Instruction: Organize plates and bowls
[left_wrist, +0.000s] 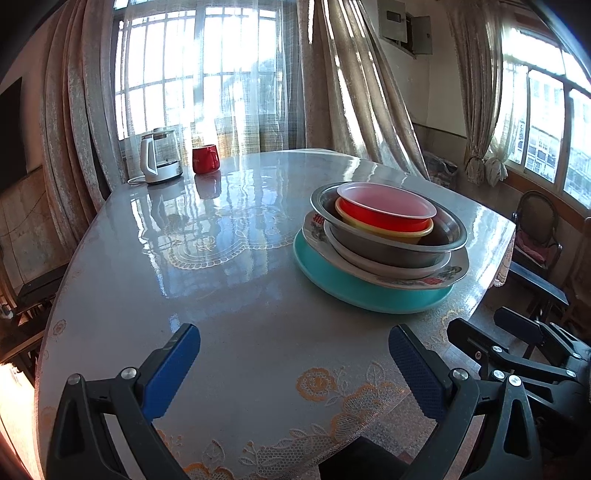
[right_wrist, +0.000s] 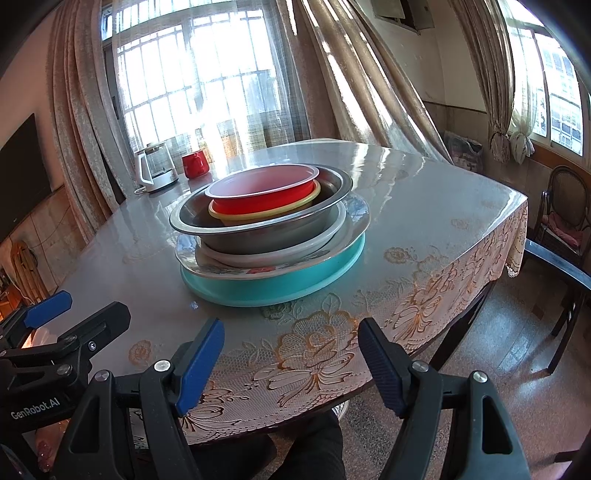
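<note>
The dishes look already organized, judging by one nested stack at about two o'clock on the table (left_wrist: 221, 280): red bowl (left_wrist: 386, 210) topmost, teal plate (left_wrist: 351, 284) lowest, while left gripper (left_wrist: 295, 365) and right gripper (right_wrist: 291, 354) hover apart, empty.

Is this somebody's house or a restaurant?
Most likely a home's dining room. A table with a lace flowered cloth holds a kettle, a red mug and stacked bowls and plates, with long curtains at big windows.
</note>
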